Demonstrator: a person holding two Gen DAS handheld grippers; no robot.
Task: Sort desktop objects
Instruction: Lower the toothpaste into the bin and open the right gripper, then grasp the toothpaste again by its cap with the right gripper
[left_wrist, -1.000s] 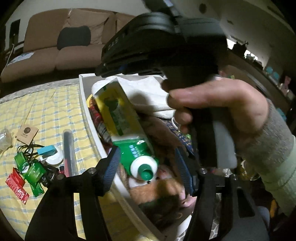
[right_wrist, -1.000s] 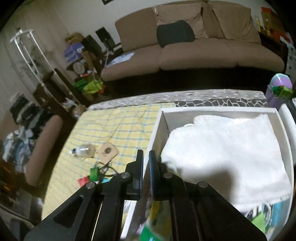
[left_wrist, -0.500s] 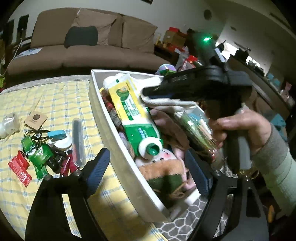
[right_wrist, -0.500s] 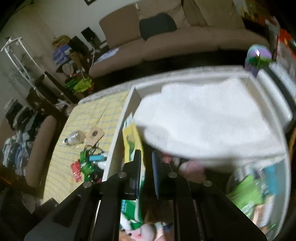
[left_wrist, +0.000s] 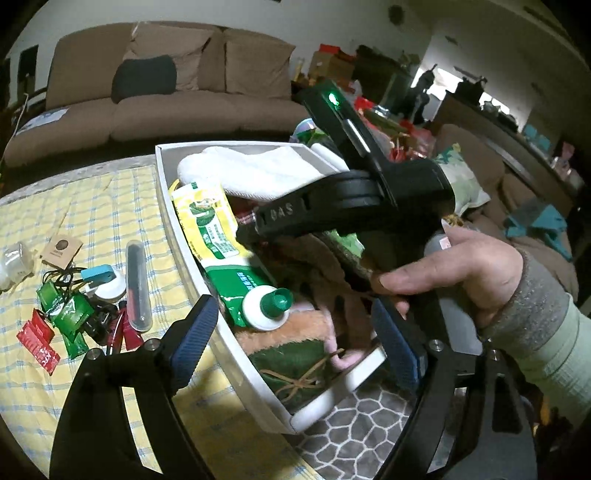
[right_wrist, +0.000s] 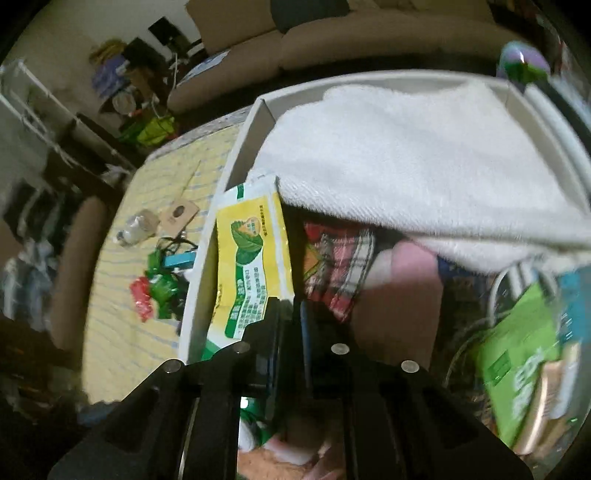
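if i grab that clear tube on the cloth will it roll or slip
The tube looks like a smooth, round, hard plastic case, so it would probably roll if nudged sideways and may slip between pads. It seems slim and likely light. The checked cloth under it may slow rolling a little.

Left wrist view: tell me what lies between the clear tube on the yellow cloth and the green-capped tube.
In the left wrist view, the white box wall stands between the clear tube and the green-capped tube.
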